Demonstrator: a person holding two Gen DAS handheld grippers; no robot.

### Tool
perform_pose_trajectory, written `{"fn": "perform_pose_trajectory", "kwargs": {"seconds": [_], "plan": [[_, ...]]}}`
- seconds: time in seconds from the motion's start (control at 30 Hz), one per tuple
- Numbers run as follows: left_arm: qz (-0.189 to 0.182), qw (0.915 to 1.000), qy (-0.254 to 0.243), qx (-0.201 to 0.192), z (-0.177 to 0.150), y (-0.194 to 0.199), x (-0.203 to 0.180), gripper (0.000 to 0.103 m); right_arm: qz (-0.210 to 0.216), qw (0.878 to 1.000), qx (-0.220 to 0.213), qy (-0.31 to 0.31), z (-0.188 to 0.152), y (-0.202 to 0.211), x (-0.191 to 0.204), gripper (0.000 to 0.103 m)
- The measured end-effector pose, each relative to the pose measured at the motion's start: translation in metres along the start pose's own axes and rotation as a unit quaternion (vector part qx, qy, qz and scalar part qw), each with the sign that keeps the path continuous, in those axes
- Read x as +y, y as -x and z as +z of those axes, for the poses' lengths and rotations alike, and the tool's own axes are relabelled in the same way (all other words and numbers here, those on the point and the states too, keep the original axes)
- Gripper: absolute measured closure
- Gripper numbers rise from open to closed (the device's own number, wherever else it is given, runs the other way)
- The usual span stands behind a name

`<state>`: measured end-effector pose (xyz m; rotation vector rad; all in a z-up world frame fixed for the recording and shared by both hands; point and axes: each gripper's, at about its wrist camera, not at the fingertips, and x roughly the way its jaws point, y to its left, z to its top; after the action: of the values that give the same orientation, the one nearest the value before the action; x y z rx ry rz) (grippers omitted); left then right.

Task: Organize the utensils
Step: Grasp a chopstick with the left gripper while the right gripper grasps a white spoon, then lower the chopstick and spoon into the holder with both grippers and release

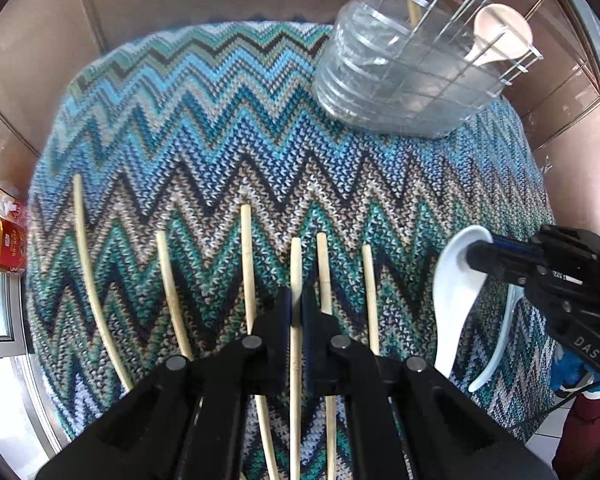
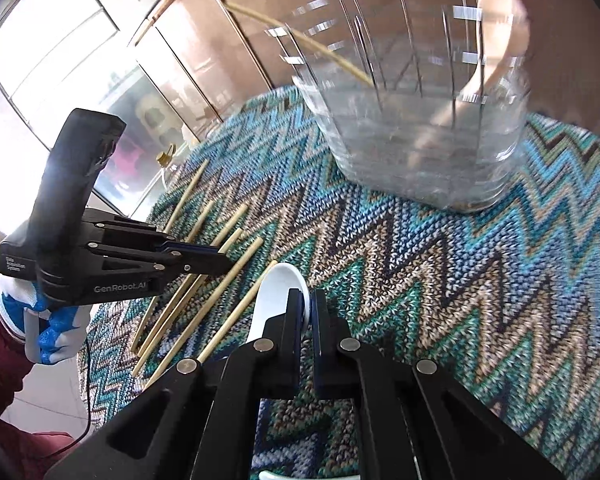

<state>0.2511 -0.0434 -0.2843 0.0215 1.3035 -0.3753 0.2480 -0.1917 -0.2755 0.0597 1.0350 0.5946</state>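
The left gripper fingers are closing on one chopstick from the row lying on the bench. The right gripper fingers are pinching a white spoon by its bowl rim, apparently so both can be carried to the clear holder beyond, which is already storing a chopstick and a spoon.

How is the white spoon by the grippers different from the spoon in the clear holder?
The white spoon is bright white; the holder spoon looks pinkish beige. The white spoon lies low over the zigzag cloth, pinched at its bowl by the right gripper; the holder spoon stands up in the clear holder, untouched. Both have deep rounded bowls.
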Motion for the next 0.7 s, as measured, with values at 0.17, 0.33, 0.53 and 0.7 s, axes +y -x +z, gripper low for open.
{"fn": "perform_pose_trajectory", "kwargs": {"seconds": [0.17,0.33,0.53,0.7], "plan": [[-0.01,0.9993,-0.002,-0.035,-0.013,0.03,0.002,0.099,-0.034,0.999,-0.032,0.022,-0.011,0.035,0.02,0.099],[-0.023,0.9968,-0.002,-0.077,-0.029,0.067,-0.004,0.099,-0.056,0.996,-0.064,0.033,-0.02,0.066,0.036,0.099],[-0.034,0.9919,-0.004,-0.122,-0.042,0.116,-0.003,0.099,-0.084,0.99,-0.105,0.043,-0.029,0.109,0.057,0.099],[-0.052,0.9747,-0.006,-0.217,-0.035,0.177,-0.014,0.099,-0.125,0.978,-0.157,0.052,-0.02,0.149,0.068,0.099]]}}
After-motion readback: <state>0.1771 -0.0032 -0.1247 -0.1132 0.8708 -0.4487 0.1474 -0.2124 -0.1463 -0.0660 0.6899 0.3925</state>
